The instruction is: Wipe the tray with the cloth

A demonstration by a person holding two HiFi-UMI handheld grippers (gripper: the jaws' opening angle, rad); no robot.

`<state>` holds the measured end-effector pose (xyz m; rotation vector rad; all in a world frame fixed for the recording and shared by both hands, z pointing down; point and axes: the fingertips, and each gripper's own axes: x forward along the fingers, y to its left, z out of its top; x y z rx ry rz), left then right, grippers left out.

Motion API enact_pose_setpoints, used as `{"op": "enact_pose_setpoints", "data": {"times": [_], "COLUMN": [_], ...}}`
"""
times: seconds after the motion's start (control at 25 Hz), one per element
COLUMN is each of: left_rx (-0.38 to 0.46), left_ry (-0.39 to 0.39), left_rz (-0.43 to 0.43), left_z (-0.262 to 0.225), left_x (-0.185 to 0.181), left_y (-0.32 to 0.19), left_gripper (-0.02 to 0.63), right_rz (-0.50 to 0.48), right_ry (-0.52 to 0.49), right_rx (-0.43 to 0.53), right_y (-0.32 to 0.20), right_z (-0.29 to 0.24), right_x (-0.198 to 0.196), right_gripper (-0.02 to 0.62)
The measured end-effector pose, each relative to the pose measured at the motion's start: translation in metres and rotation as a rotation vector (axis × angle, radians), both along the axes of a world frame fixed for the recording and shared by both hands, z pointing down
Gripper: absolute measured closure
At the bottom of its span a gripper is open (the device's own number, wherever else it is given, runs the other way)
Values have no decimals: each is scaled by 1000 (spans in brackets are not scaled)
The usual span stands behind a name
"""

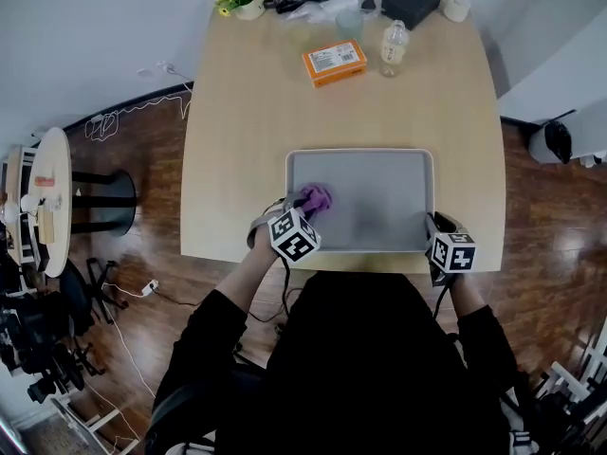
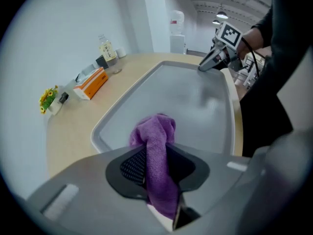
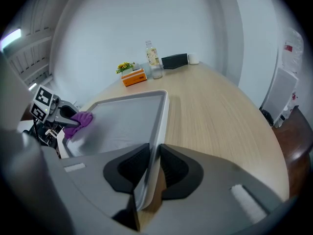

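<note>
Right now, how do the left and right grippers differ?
The left gripper clamps the purple cloth; the right gripper clamps the rim of the tray. The left gripper sits over the tray's near-left area, the right gripper at its near-right corner. Both are shut on something and angled down.

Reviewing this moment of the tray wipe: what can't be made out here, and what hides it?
Head view: the left gripper covers where the purple cloth meets the tray, so contact is unconfirmed.
Left gripper view: the gripper's own body cuts off the cloth's lower end.
Head view: print on the orange box and bottle is too small.
Head view: the right gripper hides the tray's near right corner.
</note>
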<state>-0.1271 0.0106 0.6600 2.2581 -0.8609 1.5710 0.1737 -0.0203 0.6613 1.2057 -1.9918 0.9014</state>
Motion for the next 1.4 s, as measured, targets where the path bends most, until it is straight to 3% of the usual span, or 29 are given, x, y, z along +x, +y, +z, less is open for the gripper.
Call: {"op": "enact_pose_setpoints", "data": {"times": [0.16,0.32,0.48,0.8,1.0,1.2,1.4], "left_rx": [-1,-13,-18,-3,-10,17,17], "left_ry": [14,-31,-8,41,24,-24,5], "left_rz": [-57,-40,39,301,395,480,469], "left_z": [-2,-2,-3,-7,-9,-7,-7], "left_x": [-23,-15,32,182,252,280,270], "left_y": [4,2,-6,-35,-45,-44,-38], "left_gripper": [523,523,523,523,523,523,523], "right_rz": [0,9,10,18,1,-4,-23], "right_ry": [7,1,-9,-25,-27,-40,-33], "right_rx": [3,7,12,27,24,28,23], "right_y": [0,2,2,0,1,0,-1], "right_z": [-1,-2,-3,-3,-3,-4,-1], "right_x": [-2,-6,-7,-10,-8,-6,-3], "right_gripper": [522,523,523,523,522,522,520]}}
